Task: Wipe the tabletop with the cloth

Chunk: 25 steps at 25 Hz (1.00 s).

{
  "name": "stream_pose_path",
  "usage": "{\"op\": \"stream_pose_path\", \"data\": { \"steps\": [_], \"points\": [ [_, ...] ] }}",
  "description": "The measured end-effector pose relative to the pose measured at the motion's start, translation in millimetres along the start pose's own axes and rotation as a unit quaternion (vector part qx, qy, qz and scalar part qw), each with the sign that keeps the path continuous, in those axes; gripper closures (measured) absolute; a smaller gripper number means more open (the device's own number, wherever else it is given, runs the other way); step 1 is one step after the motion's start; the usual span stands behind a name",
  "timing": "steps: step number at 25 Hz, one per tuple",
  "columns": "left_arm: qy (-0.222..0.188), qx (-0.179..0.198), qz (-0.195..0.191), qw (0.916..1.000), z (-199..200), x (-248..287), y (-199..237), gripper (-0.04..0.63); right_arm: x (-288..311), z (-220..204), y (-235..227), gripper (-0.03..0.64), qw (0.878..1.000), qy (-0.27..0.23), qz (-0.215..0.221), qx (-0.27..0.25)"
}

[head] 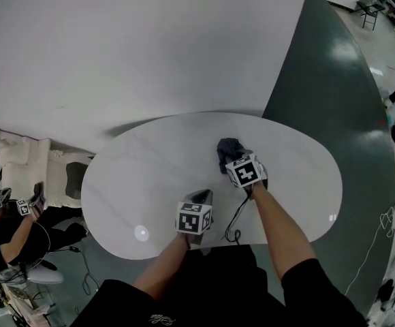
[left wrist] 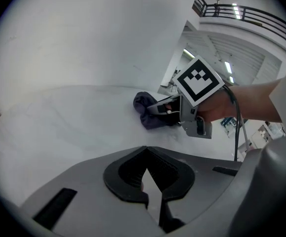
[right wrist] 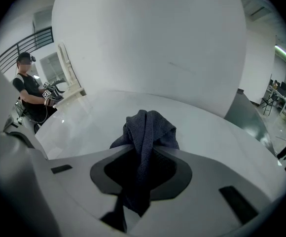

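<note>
A dark blue cloth lies bunched on the white oval tabletop, a little right of its middle. My right gripper is shut on the cloth, which is pinched between the jaws and hangs down behind them. The left gripper view shows the right gripper pressing the cloth onto the table. My left gripper hovers over the table's near edge, left of the cloth. Its jaws meet at the tips and hold nothing.
A white backdrop rises behind the table. Dark green floor lies to the right. A black cable hangs from my right gripper over the front edge. Another person holding grippers sits to the left, beside white furniture.
</note>
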<state>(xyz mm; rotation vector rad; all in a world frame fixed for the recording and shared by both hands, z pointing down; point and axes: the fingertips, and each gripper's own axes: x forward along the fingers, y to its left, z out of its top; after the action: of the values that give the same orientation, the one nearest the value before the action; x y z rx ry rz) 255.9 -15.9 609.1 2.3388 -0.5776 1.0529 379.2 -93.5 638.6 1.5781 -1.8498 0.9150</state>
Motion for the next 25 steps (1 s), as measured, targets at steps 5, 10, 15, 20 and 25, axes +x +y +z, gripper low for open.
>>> {"op": "stream_pose_path", "data": {
  "steps": [5, 10, 15, 20, 25],
  "points": [
    [0.008, 0.024, -0.019, 0.9995, 7, 20, -27, 0.592, -20, -19, -36, 0.541, 1.0, -0.002, -0.025, 0.017],
    [0.02, 0.04, -0.041, 0.9982, 9, 30, -49, 0.592, -37, -34, -62, 0.541, 0.998, -0.006, -0.049, 0.03],
    [0.029, 0.059, -0.058, 0.9961, 12, 48, -74, 0.592, -56, -56, -95, 0.541, 0.996, -0.009, -0.073, 0.045],
    [0.035, 0.067, -0.079, 0.994, 12, 66, -97, 0.592, -80, -86, -133, 0.541, 0.992, -0.006, -0.107, 0.069],
    [0.033, 0.073, -0.101, 0.9917, 20, 72, -121, 0.592, -113, -114, -170, 0.541, 0.985, -0.007, -0.144, 0.092]
  ]
}}
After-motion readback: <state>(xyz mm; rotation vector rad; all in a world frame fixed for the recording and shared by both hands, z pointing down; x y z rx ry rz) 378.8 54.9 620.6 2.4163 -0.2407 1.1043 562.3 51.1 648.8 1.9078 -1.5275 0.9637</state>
